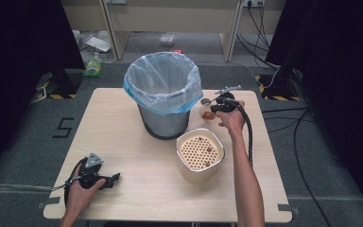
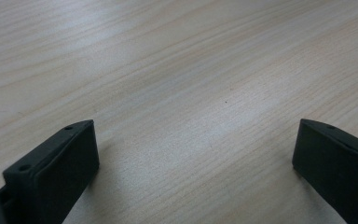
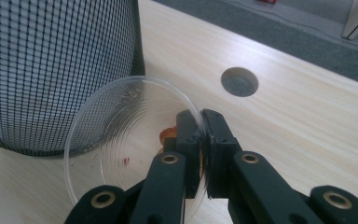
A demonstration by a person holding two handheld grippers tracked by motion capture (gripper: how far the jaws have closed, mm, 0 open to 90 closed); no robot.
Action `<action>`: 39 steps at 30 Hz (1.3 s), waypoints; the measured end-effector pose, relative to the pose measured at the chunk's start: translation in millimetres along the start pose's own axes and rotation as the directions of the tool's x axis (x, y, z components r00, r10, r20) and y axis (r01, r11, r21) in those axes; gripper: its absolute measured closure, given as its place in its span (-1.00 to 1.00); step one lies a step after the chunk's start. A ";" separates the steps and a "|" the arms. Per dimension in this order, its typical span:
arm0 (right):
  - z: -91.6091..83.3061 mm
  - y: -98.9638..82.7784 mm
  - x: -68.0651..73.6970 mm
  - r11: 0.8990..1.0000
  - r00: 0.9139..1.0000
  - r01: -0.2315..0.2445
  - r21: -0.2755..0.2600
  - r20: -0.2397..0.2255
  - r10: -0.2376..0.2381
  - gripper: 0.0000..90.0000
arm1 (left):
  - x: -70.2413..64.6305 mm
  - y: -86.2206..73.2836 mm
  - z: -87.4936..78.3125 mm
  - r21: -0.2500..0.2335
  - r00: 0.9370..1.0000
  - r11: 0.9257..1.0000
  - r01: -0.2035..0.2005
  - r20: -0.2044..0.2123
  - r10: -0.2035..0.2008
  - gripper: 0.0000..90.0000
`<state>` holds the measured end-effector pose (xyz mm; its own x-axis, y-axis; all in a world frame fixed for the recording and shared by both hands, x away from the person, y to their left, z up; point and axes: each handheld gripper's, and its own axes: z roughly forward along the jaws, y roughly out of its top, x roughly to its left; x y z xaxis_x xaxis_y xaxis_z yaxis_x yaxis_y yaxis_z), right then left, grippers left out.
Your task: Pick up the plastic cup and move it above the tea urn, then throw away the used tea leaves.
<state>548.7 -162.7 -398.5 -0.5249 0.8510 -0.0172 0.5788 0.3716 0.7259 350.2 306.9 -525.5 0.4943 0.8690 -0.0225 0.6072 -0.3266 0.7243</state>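
Note:
My right gripper [image 3: 202, 140] is shut on the rim of a clear plastic cup [image 3: 121, 135] that holds a bit of orange food [image 3: 168, 134]. In the high view the cup [image 1: 208, 112] sits just right of the mesh waste bin [image 1: 163, 94], with the right gripper [image 1: 220, 105] over it. My left gripper [image 1: 115, 178] rests near the table's front left corner, jaws wide apart. In the left gripper view its fingers [image 2: 56, 168] frame bare wood [image 2: 191, 93] with nothing between them.
The bin has a pale blue plastic liner [image 1: 163, 80]. A cream round container with a perforated insert [image 1: 199, 153] stands in front of the cup, with a few crumbs on it. A cable hole [image 3: 239, 81] is cut in the table [image 1: 137, 156] beyond the cup.

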 end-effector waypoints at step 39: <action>-116.2 -35.4 56.9 0.881 0.912 0.385 -0.275 0.261 -0.317 0.91 | 0.2 0.3 0.3 -0.001 1.000 1.000 -0.001 0.001 0.001 -1.00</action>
<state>425.8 -170.5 -345.3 -0.4992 0.7551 -0.4250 0.1362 0.5528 0.8221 350.6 306.9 -525.6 0.4952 0.8685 -0.0222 0.6063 -0.3272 0.7248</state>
